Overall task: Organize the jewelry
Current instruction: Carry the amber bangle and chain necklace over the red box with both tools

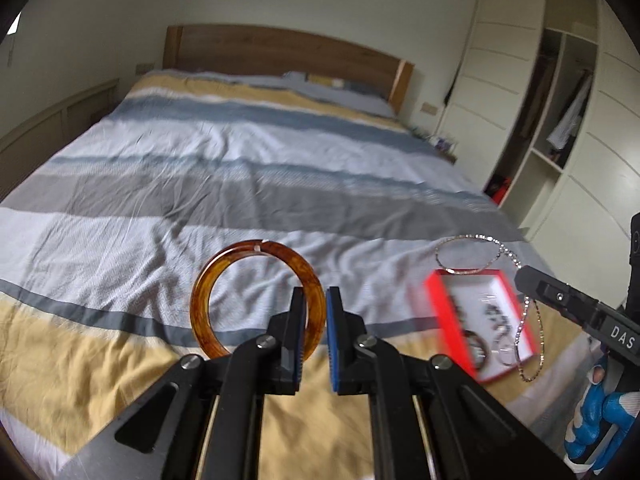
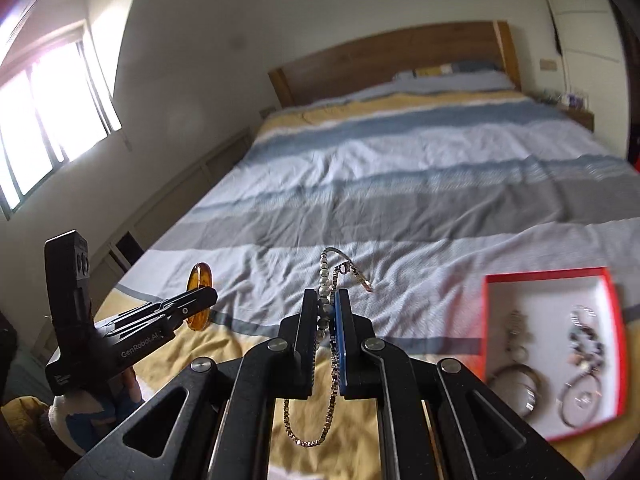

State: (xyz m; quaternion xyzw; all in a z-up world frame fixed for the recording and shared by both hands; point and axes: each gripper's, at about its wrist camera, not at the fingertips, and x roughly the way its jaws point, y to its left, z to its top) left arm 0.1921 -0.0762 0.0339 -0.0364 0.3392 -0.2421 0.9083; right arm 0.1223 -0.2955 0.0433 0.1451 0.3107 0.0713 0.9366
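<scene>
My left gripper (image 1: 316, 304) is shut on an amber bangle (image 1: 224, 268), held upright above the striped bed; it also shows in the right wrist view (image 2: 200, 300) at the left. My right gripper (image 2: 327, 304) is shut on a silver chain with pearl beads (image 2: 325, 284); loops hang below and above the jaws. In the left wrist view the chain (image 1: 492, 248) dangles from the right gripper (image 1: 524, 276) over a red-rimmed white box (image 1: 436, 284). The box (image 2: 488, 320) lies on the bed at the right and holds several bracelets and rings (image 2: 516, 384).
The bed (image 1: 200, 168) with a blue, grey and yellow striped cover fills both views. A wooden headboard (image 1: 280, 52) is at the far end. An open wardrobe (image 1: 560, 120) stands to the right, a window (image 2: 48, 120) to the left.
</scene>
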